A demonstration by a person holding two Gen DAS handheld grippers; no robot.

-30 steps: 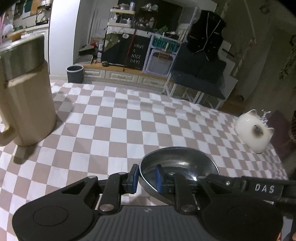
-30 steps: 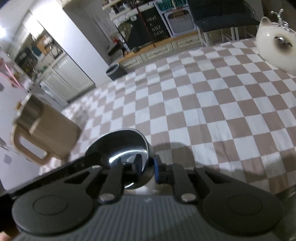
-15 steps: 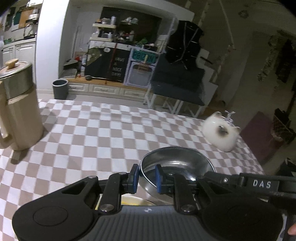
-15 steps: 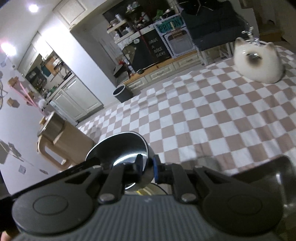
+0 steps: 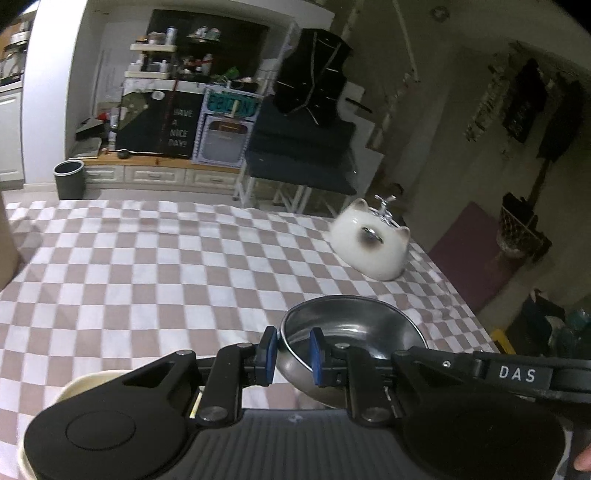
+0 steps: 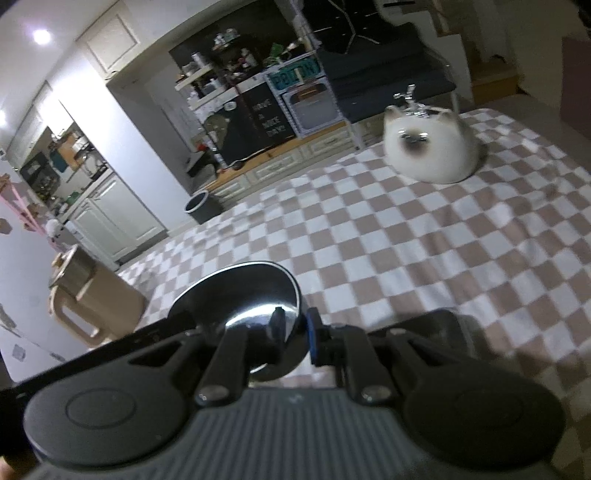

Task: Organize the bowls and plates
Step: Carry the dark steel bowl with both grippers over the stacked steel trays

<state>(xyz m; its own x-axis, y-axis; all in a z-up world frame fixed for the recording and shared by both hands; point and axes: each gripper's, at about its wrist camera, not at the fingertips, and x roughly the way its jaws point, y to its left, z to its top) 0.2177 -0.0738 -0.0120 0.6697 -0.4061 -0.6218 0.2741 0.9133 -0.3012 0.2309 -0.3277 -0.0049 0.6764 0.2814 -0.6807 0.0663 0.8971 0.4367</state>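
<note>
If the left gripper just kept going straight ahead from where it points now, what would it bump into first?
It is already clamped on the metal bowl, so the left gripper would only push that along. Beyond the bowl lies bare checkered tablecloth; the white cat-shaped dish sits off to the right, probably outside the line, though depth is hard to judge.

Pretty dim room overall, lit from 2 ceiling lights (image 6: 41,36) far up-left of the jaws. Right wrist shot was motion-blurred, glare sat on the steel bowl (image 6: 255,314) between them, fisheye edges bent hard.
</note>
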